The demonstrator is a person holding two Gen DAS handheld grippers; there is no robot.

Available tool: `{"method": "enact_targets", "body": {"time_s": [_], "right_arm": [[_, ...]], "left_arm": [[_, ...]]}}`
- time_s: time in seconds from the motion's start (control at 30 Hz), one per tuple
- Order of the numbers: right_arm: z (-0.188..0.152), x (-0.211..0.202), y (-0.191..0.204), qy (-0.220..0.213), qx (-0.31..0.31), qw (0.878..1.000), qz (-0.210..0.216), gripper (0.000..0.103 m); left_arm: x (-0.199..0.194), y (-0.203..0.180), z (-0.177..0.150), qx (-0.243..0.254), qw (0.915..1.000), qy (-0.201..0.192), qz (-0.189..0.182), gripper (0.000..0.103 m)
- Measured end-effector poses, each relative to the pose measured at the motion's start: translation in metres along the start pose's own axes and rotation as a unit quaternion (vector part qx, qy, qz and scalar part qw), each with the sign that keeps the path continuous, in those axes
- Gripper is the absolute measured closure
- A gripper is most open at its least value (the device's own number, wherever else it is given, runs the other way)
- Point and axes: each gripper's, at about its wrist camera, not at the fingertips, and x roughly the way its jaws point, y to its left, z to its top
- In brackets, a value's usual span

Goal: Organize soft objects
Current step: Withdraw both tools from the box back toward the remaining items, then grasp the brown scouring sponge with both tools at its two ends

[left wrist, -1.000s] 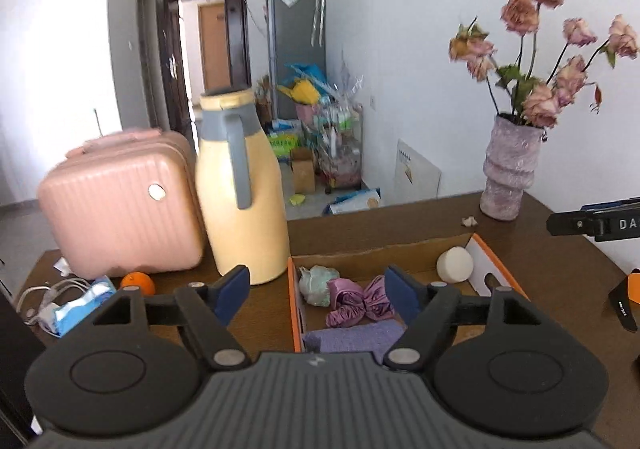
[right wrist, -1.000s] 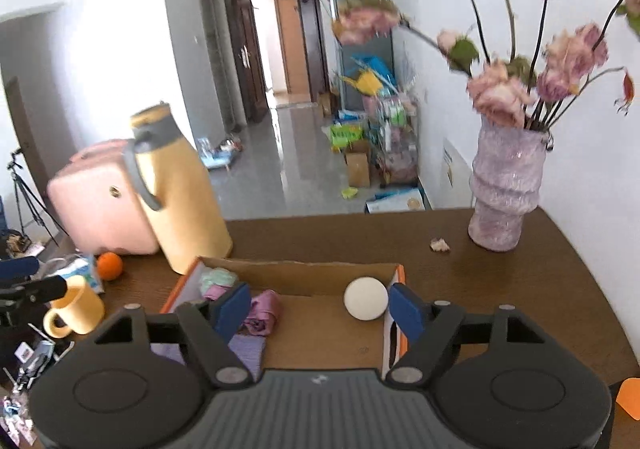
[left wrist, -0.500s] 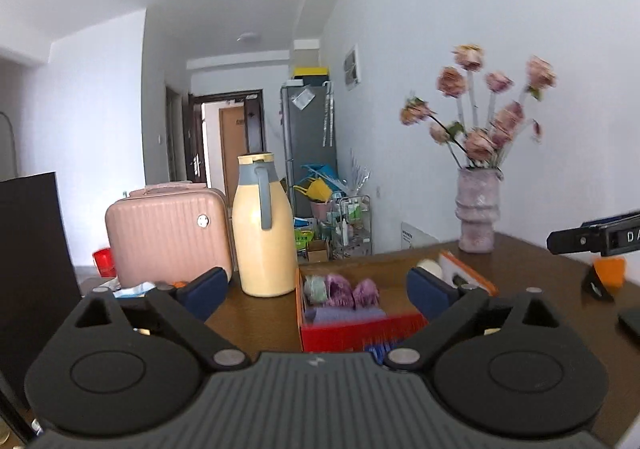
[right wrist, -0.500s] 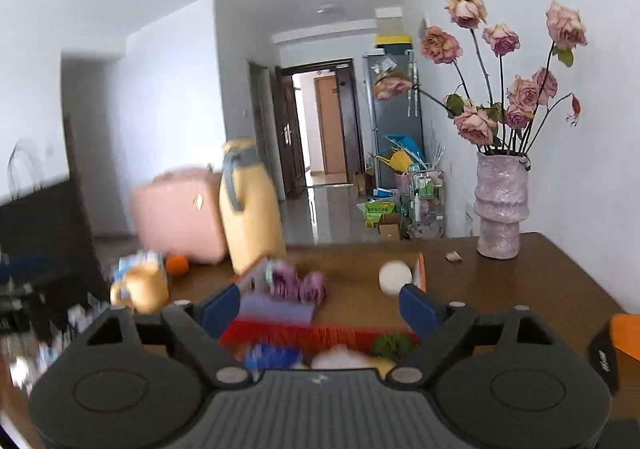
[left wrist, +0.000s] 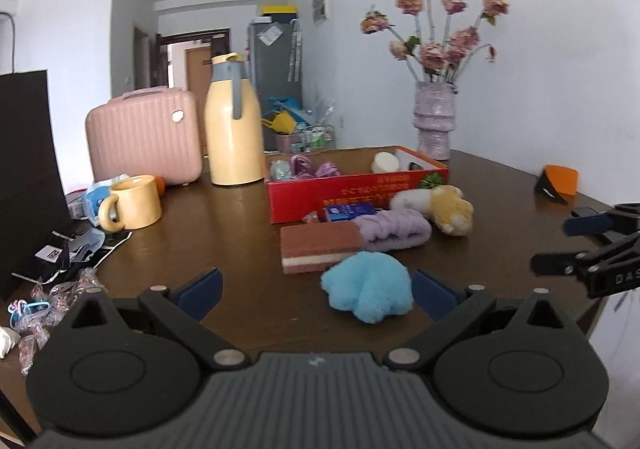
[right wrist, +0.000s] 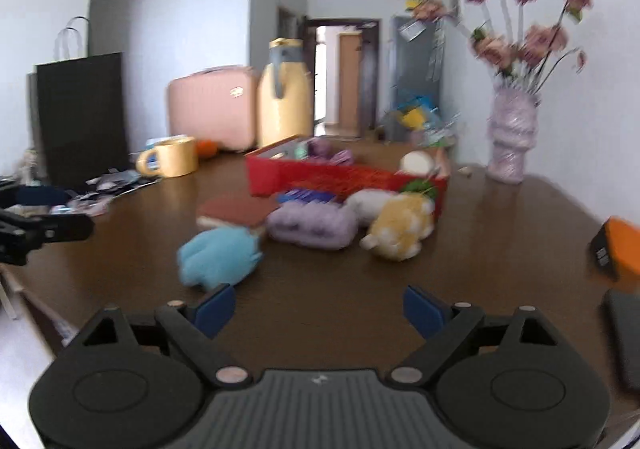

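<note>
Several soft things lie on the brown table in front of a red box point(left wrist: 352, 191) point(right wrist: 320, 175): a blue plush point(left wrist: 368, 291) point(right wrist: 218, 255), a purple fluffy piece point(left wrist: 394, 229) point(right wrist: 310, 225), a yellow and white plush point(left wrist: 440, 207) point(right wrist: 400, 227) and a brown layered sponge point(left wrist: 320, 247) point(right wrist: 236, 211). The box holds purple and green soft items and a white ball point(left wrist: 384, 162). My left gripper point(left wrist: 317, 289) is open, low over the table, with the blue plush just ahead by its right finger, untouched. My right gripper point(right wrist: 317, 308) has its jaws opening, nothing between them.
A yellow jug point(left wrist: 232, 129), pink case point(left wrist: 144, 137) and yellow mug point(left wrist: 132, 201) stand at the back left. A black bag point(left wrist: 28, 169) and wrappers point(left wrist: 60, 289) are at the left. A vase of flowers point(left wrist: 434, 121) and an orange-black object point(left wrist: 556, 183) are at the right.
Both grippers have pulled back from above the box and sunk toward the table. Their jaws stand wider. The loose soft things in front of the box have come into view.
</note>
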Motion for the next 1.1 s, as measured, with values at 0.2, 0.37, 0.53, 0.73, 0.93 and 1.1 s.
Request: {"method": "enact_targets", "body": {"time_s": [0.2,0.37,0.53,0.73,0.93,1.1], "right_arm": [[0.002,0.010,-0.005,0.000,0.031,0.999,0.008,0.013],[0.011,0.044,-0.007,0.022,0.059,0.997,0.039,0.035],[0.037,0.104,0.005,0.040,0.093,0.991,0.089,0.053],[0.058,0.189,0.032,0.092,0.124,0.980,0.126,0.064],[0.056,0.222,0.031,0.101,0.160,0.974,0.122,0.064],[0.054,0.228,0.024,0.101,0.184,0.967,0.143,0.069]], "left_arm": [[0.031,0.009,-0.007,-0.034,0.9982,0.041,0.026,0.000],[0.056,0.025,-0.007,-0.058,0.9964,0.054,0.029,0.006],[0.105,0.047,0.015,-0.080,0.9946,0.061,0.025,0.033],[0.182,0.078,0.032,-0.145,0.9847,0.095,-0.019,0.060],[0.222,0.101,0.021,-0.223,0.9623,0.136,-0.076,0.068],[0.226,0.109,0.017,-0.249,0.9529,0.135,-0.107,0.079]]}}
